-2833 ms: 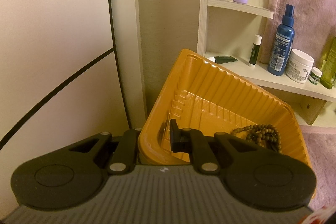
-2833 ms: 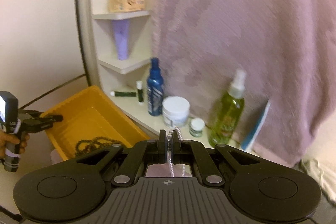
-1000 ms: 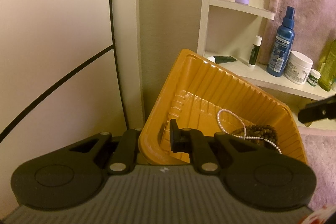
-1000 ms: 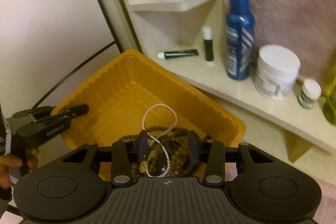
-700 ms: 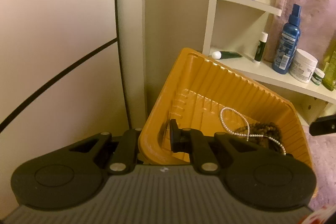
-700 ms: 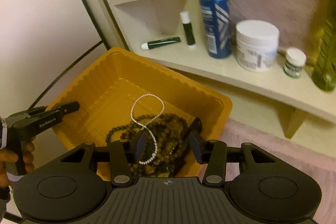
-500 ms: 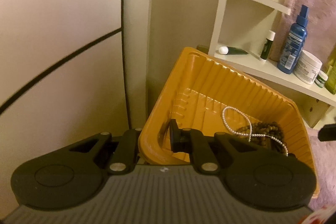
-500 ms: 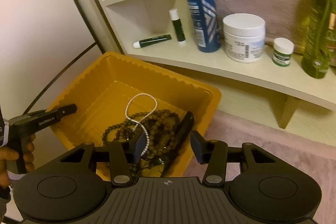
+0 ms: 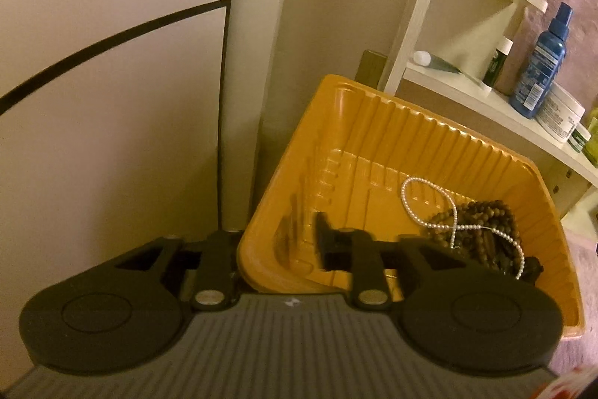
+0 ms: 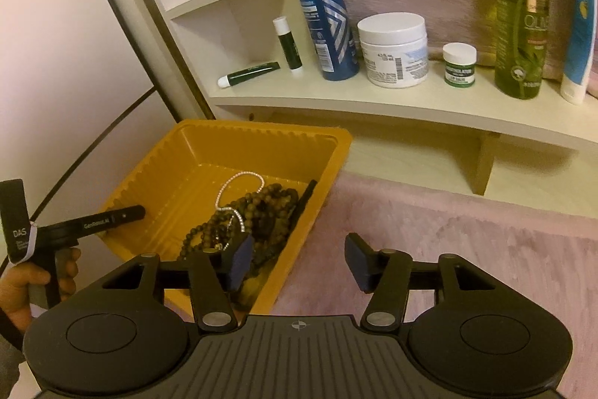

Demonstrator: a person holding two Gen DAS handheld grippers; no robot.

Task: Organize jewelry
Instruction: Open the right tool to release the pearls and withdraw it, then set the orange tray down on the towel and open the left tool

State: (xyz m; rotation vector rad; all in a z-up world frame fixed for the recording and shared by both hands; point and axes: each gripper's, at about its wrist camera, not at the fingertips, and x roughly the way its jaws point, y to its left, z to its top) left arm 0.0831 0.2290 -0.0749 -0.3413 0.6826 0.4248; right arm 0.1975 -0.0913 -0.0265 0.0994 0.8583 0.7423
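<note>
though partly hidden, brown beads [image 10: 261, 212] under pearls [image 10: 239, 189]

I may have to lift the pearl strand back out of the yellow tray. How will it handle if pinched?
The pearl strand lies in a limp loop, so it will probably dangle. It drapes over the dark bead necklace and may snag or drag it. Small round beads could slip from the pads.

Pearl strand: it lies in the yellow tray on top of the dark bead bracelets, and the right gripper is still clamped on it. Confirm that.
Wrong on one point. The right gripper is open with nothing between its jaws, as the right wrist view shows. The pearl strand does lie in the yellow tray, on top of the dark bead bracelets.
</note>
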